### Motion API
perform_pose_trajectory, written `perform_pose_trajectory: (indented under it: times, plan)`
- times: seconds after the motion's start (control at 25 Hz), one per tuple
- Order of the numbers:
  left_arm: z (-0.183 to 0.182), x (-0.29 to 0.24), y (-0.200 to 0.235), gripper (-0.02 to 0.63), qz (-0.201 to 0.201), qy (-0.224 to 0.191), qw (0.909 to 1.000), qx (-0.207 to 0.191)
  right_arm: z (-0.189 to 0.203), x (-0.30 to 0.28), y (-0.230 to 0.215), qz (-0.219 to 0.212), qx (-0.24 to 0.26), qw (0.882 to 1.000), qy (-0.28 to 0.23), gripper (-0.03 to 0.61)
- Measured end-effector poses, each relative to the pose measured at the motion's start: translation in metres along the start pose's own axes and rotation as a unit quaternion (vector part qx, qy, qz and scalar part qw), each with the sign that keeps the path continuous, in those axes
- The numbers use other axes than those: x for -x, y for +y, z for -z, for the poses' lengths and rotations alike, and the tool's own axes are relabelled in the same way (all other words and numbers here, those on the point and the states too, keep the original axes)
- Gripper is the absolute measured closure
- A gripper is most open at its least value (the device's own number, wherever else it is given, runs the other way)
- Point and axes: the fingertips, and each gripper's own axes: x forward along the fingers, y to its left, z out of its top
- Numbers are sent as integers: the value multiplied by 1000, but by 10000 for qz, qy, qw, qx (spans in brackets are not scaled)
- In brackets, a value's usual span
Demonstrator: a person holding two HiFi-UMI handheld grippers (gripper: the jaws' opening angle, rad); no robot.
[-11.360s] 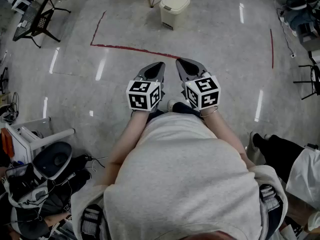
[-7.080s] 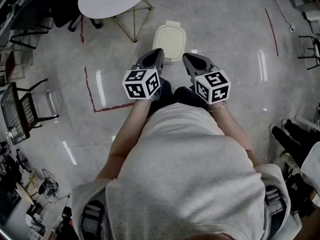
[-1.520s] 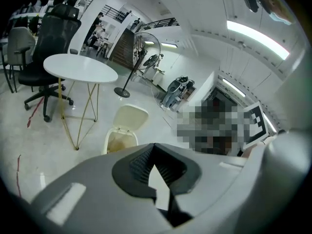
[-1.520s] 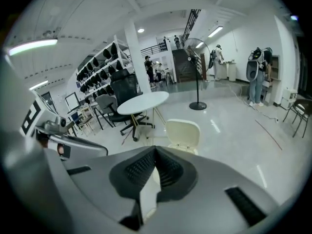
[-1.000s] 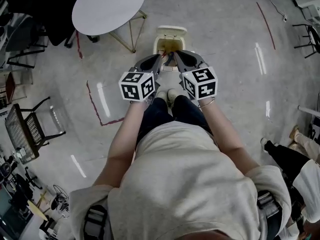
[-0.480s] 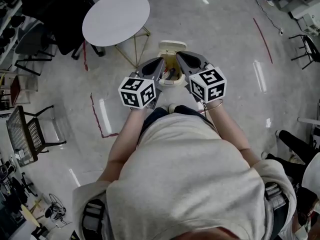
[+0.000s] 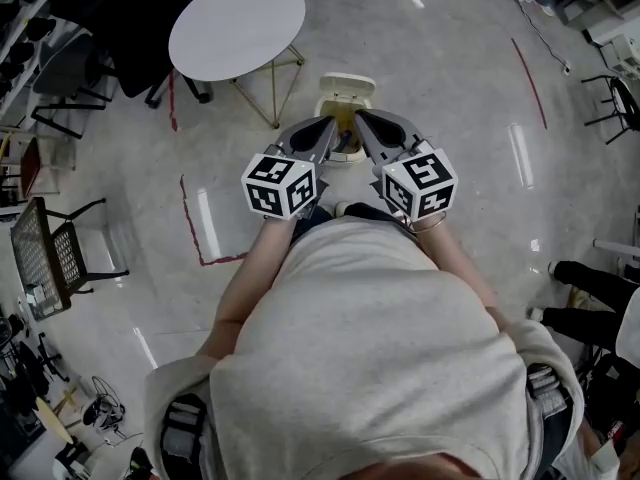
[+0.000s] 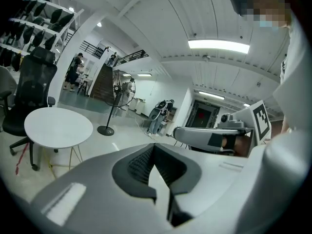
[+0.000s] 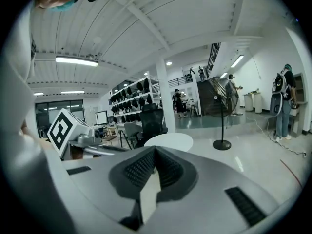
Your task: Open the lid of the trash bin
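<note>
A cream pedal trash bin (image 7: 346, 96) stands on the floor right in front of my feet, its lid tipped up at the far side and the dark inside showing between my grippers. In the head view my left gripper (image 7: 324, 128) and right gripper (image 7: 364, 121) hover side by side above the bin and point forward over it. Both are shut with nothing between the jaws. Neither touches the bin. The left gripper (image 8: 153, 146) and right gripper (image 9: 155, 149) look out level across the room, so the bin is hidden in both gripper views.
A round white table (image 7: 237, 26) with thin metal legs stands just left of the bin, a black office chair (image 7: 110, 23) behind it. A red tape line (image 7: 190, 223) runs on the floor at left. A wire chair (image 7: 45, 258) sits far left; another person's legs (image 7: 590, 283) are at right.
I have walked up to the bin since the earliest frames. Its lid lay flat 7.1 s ago and has stood up since 1.0 s ago. Both grippers stay shut above it.
</note>
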Motion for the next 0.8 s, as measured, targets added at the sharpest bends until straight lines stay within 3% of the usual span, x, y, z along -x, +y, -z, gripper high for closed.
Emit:
perform_pose_trajectory:
  times: [0.28, 0.8]
  plan:
    - [11, 2, 2, 604, -212, 146, 9996, -95, 15, 6, -7, 197, -339, 9992, 13, 571]
    - [22, 7, -2, 604, -127, 241, 9996, 1, 30, 13, -1, 241, -420, 9987, 163, 572]
